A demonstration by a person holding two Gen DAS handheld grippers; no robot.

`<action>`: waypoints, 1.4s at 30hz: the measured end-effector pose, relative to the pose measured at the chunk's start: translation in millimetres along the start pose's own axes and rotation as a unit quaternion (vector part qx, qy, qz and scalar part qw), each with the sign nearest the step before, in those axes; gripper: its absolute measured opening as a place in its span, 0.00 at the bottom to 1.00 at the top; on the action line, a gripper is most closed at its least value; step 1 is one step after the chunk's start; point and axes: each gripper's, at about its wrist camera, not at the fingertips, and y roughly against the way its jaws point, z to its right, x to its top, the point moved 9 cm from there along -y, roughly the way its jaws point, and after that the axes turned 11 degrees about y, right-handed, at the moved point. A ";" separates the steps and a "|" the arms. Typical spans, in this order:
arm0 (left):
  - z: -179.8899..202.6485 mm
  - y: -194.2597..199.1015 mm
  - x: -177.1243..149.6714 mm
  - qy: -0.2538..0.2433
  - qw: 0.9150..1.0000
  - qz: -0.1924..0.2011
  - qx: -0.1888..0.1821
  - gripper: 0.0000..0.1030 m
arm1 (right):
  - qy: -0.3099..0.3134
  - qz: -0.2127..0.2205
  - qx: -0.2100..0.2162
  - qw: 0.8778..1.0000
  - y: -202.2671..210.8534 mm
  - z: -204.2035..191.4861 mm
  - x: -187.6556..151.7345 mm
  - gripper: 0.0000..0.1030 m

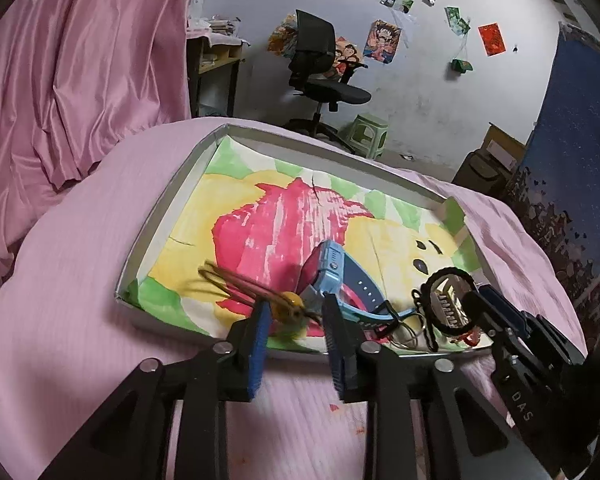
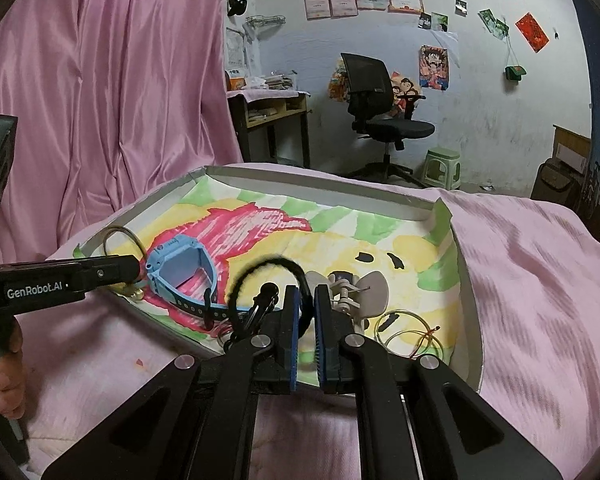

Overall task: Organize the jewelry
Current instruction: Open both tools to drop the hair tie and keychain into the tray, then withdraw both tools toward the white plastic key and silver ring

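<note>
Pink sheet on the bed right under my wrists, shallow tray on top of it, lined with a painted paper.

Left gripper: jaws part-open, a brown cord with a yellow bead sitting between the pads. Can't confirm pads are pressing on it; I read it as loose, either just let go or not yet pinched.

Right gripper: jaws narrow, clamped on the black braided loop, which stands up from the tray floor.

Just beyond, all at the near edge of the tray: blue watch tilted on its strap, key rings and a black clip tangled by the loop, grey hair claw to the right, thin gold hoops near the right corner.

Far half of the tray: bare paper.

Progress, my judgement: early to mid. Everything is in the tray but bunched and overlapping at one end. Left to do: separate the tangle, spread pieces apart into the free far area.
</note>
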 end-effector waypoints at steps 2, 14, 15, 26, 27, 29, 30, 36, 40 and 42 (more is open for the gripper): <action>1.7 5.5 0.4 0.000 1.000 0.006 -0.005 0.43 | -0.002 0.002 0.000 1.000 0.1 0.2 0.1 0.20; -2.8 45.8 -1.0 0.009 0.998 0.064 -0.011 0.76 | -0.013 0.049 -0.002 0.999 26.6 8.9 6.9 0.44; -2.8 50.7 -1.7 0.006 0.997 0.071 -0.007 0.79 | -0.014 0.054 -0.002 0.998 30.0 9.3 7.7 0.46; -1.5 98.3 -18.9 -0.031 0.990 0.137 0.017 0.96 | -0.024 0.107 0.001 0.994 77.5 8.3 11.2 0.93; -1.0 102.6 -21.7 -0.037 0.989 0.142 0.019 0.97 | -0.025 0.109 0.002 0.994 82.7 8.5 9.6 0.95; -1.2 108.7 -26.9 -0.044 0.988 0.147 0.020 0.98 | -0.026 0.110 0.003 0.994 89.6 8.0 7.5 0.98; -1.1 111.9 -30.1 -0.048 0.988 0.148 0.021 0.98 | -0.027 0.111 0.004 0.993 94.1 8.2 6.1 0.98; -3.6 122.5 -43.4 -0.048 0.988 0.144 0.021 0.98 | -0.018 0.113 -0.001 0.993 116.9 6.8 -1.2 0.99; -9.3 128.0 -49.6 -0.044 0.989 0.139 0.019 0.98 | -0.006 0.107 -0.001 0.994 131.8 4.0 -11.5 0.99; -10.2 128.6 -53.9 -0.043 0.991 0.129 0.015 0.98 | -0.001 0.100 -0.001 0.995 137.7 4.5 -18.7 0.99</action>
